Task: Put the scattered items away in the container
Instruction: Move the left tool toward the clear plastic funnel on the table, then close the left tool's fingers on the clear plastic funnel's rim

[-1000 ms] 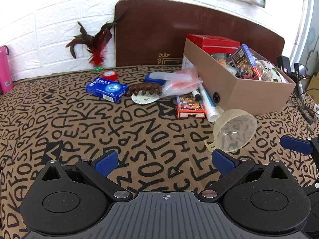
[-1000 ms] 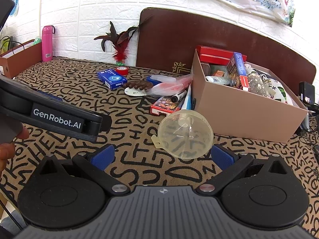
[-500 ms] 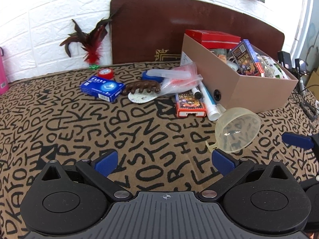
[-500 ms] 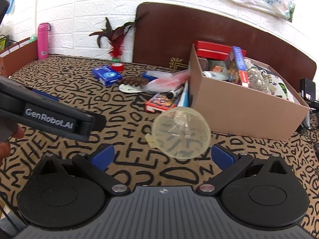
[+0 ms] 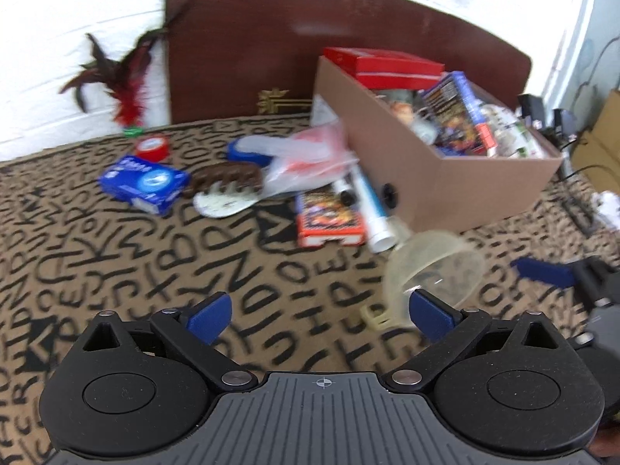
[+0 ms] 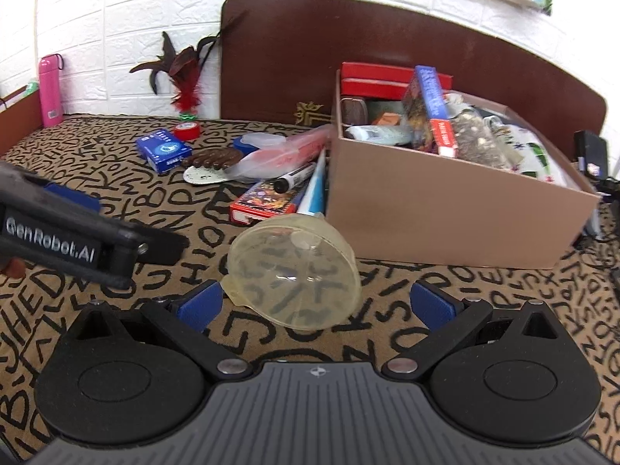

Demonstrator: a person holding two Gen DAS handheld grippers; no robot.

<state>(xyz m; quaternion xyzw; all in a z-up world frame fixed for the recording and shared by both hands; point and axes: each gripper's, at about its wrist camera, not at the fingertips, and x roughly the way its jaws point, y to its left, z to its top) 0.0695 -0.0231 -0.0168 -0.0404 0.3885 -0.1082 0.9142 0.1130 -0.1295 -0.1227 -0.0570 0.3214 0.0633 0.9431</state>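
Note:
A clear yellowish funnel (image 6: 294, 275) lies on its side on the patterned cloth, just ahead of my open right gripper (image 6: 316, 304) and between its blue pads. It also shows in the left wrist view (image 5: 434, 271), right of my open, empty left gripper (image 5: 319, 312). The cardboard box (image 6: 445, 209) stands behind it, full of items. A red card box (image 6: 267, 201), black marker (image 6: 292, 178), white tube (image 6: 316, 190), plastic bag (image 6: 279, 155), brown comb (image 6: 213, 157), blue box (image 6: 164, 151) and red tape roll (image 6: 186, 130) lie left of the box.
A dark headboard (image 6: 348, 46) and white brick wall stand behind. A red feather shuttlecock (image 6: 186, 97) and a pink bottle (image 6: 50, 89) are at the back left. Black cables and a charger (image 6: 591, 155) lie right of the box. The left gripper's body (image 6: 77, 240) crosses the right view's left side.
Both grippers have moved forward toward the funnel and box; the funnel now lies between the right gripper's pads. Both jaws stay open. The left view is motion-blurred.

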